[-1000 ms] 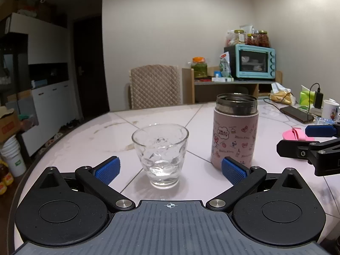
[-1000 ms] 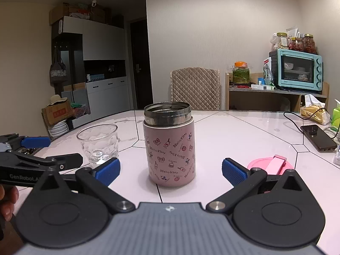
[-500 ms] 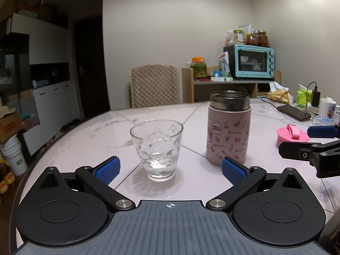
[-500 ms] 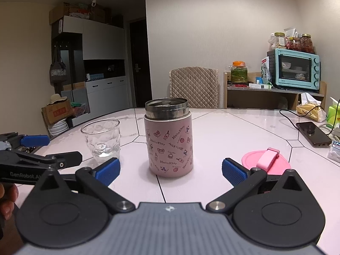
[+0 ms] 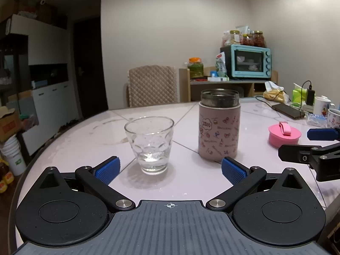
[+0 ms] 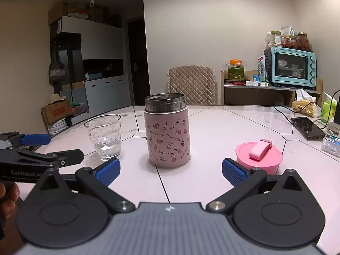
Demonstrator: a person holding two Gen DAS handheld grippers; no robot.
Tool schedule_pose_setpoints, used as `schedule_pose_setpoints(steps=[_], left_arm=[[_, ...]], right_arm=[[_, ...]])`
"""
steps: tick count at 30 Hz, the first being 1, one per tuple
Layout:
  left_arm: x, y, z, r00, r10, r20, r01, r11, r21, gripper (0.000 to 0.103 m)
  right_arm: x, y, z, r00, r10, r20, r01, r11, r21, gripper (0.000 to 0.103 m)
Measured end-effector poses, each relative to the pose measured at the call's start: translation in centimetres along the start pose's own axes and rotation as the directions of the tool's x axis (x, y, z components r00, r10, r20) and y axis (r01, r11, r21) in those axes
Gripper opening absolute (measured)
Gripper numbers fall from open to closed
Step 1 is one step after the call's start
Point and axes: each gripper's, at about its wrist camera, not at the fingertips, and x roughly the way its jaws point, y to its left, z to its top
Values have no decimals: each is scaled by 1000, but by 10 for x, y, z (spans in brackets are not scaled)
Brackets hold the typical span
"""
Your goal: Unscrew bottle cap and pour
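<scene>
1. Far left in the right wrist view, a fingertip of a hand (image 6: 7, 193) is glimpsed at the frame edge, just below the black body of the left gripper (image 5: 170, 169).
2. The left gripper is seen with its blue-padded fingers (image 5: 107, 167) spread wide and nothing pinched between them; it is held low over the white tiled table (image 5: 85, 140).
3. Just ahead of it, a clear dimpled drinking glass (image 5: 149, 143) is found upright on the table, a little water showing at the bottom.
4. Right of the glass, close by but apart, the pink cartoon-printed steel bottle (image 6: 166, 130) is standing upright, its metal mouth uncovered.
5. The bottle is framed between the fingers of the right gripper (image 6: 170, 169), but well ahead of them and untouched; these jaws are also spread wide, and nothing is held.
6. Further right, the round pink cap with its loop strap (image 6: 259, 156) is resting on the table, well apart from the bottle and just beyond the right gripper's right pad.
7. At the far right edge a black phone (image 6: 307, 127) on a charging cable is lying flat.
8. Behind it all, a teal toaster oven (image 6: 290, 68) is seen on a wooden shelf.
</scene>
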Motion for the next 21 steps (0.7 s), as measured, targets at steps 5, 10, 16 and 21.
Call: schedule_pose_setpoints(steps=[5,10,16,21], left_arm=[[-7,-3,-3,1000,2,5,-2,1000,2,103],[-15,-5,-7,1000,15,6,-15,1000,1,103],[-24,-5,-11,1000,25,4,-25,1000,-3,103],[-31,-3,-14,1000,27,2,-27,1000,-16,103]], right_arm=[[-8,-1,-2,1000,-2,8,2,1000,2,103],[-14,0,-4,1000,5,11,-5,1000,-2,103],[-21,5,-7,1000,15,15,-14,1000,-6,103],[-25,8,-8,1000,17,19,-17,1000,-6,103]])
